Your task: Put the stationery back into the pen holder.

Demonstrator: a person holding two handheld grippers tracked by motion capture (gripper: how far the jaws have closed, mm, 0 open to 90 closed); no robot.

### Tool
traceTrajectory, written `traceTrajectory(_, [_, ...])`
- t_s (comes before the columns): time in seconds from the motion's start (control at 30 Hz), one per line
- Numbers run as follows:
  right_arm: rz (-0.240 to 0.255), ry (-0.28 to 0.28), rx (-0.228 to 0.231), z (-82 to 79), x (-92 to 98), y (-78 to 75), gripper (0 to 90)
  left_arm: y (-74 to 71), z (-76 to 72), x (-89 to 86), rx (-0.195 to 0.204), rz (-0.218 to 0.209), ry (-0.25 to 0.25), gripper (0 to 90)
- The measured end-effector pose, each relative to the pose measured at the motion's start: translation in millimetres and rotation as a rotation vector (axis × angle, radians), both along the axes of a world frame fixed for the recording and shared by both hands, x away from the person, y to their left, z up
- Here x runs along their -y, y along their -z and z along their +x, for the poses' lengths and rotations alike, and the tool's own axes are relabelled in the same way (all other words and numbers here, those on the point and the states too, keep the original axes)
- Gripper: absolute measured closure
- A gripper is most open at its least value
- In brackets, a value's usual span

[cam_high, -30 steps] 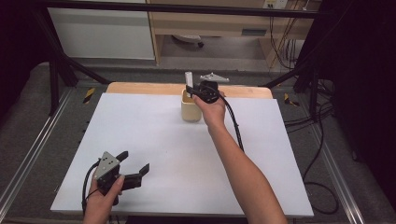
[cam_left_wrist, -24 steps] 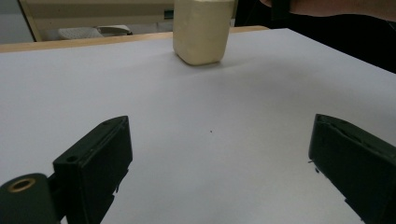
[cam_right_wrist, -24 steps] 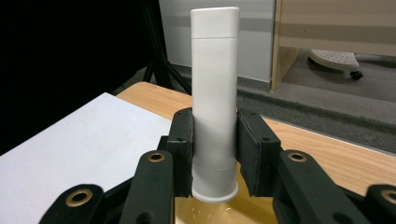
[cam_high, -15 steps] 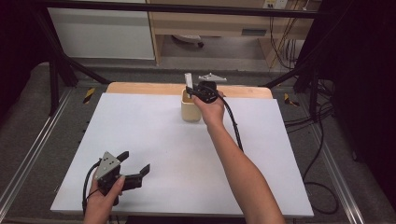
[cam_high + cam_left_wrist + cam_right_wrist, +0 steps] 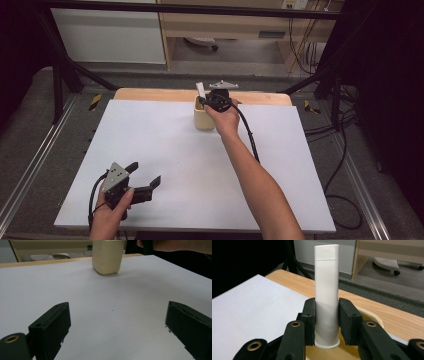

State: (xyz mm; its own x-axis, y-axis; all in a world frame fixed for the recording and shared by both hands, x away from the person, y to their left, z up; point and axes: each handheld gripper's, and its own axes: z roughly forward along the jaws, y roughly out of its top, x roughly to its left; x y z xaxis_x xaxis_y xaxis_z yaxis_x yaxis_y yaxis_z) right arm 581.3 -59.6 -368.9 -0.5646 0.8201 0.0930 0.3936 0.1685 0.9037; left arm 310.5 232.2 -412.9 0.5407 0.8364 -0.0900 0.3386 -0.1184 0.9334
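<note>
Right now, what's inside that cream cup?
A white tube stands in the cream cup, pinched by the right gripper. The cup's bottom is hidden by the fingers.

The white sheet (image 5: 165, 150) lies bare between my left gripper (image 5: 145, 181) at the near left and the cream cup (image 5: 203, 116) at the far middle. There my right gripper (image 5: 210, 101) and the white tube (image 5: 326, 290) block the cup's mouth, and my forearm (image 5: 255, 185) crosses the sheet's right half.
</note>
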Motion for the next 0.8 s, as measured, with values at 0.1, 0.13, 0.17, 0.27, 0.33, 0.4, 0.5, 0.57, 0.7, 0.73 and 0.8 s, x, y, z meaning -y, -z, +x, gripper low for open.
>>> traceTrajectory(0.1, [-0.008, -0.019, -0.019, -0.7, 0.1, 1.1, 62.5, 0.2, -0.2, 0.1, -0.003, 0.001, 0.002, 6.4])
traceTrajectory(0.13, [-0.010, -0.021, -0.020, -1.5, 1.0, -0.4, 55.9, 0.2, -0.2, 0.1, -0.003, 0.001, 0.003, 6.4])
traceTrajectory(0.17, [-0.008, -0.025, -0.029, -2.8, 2.5, -2.7, 54.4, 0.3, -0.1, 0.2, -0.003, 0.001, 0.003, 6.4])
traceTrajectory(0.27, [-0.021, -0.031, 0.006, -11.5, 11.6, -14.6, 53.0, 0.5, 0.5, 0.1, -0.003, 0.002, 0.002, 6.5])
traceTrajectory(0.33, [-0.004, -0.027, 0.018, -18.3, 19.4, -23.4, 50.1, 0.4, 0.3, 0.4, -0.001, -0.001, -0.001, 6.5])
traceTrajectory(0.4, [0.000, -0.023, 0.021, -25.7, 26.3, -30.5, 47.7, 0.1, 0.1, 0.1, 0.001, 0.005, -0.001, 6.5])
traceTrajectory(0.5, [0.016, -0.034, 0.023, -37.0, 34.8, -38.6, 39.4, 0.2, 0.0, 0.5, 0.000, 0.011, -0.001, 6.5])
traceTrajectory(0.57, [0.028, -0.038, 0.015, -44.4, 39.4, -42.7, 31.2, 0.4, -0.1, 0.9, -0.002, 0.015, 0.000, 6.5])
traceTrajectory(0.7, [0.012, -0.030, 0.016, -58.5, 47.9, -50.0, 15.9, 0.6, -0.1, 1.5, -0.004, 0.017, -0.002, 6.2])
traceTrajectory(0.73, [0.006, -0.028, 0.018, -61.8, 50.4, -51.7, 13.7, 0.7, 0.0, 1.7, -0.004, 0.015, -0.005, 5.7])
traceTrajectory(0.8, [-0.013, -0.027, 0.022, -68.4, 54.3, -54.2, 8.4, 0.7, 0.3, 1.5, -0.006, 0.013, -0.002, 4.8])
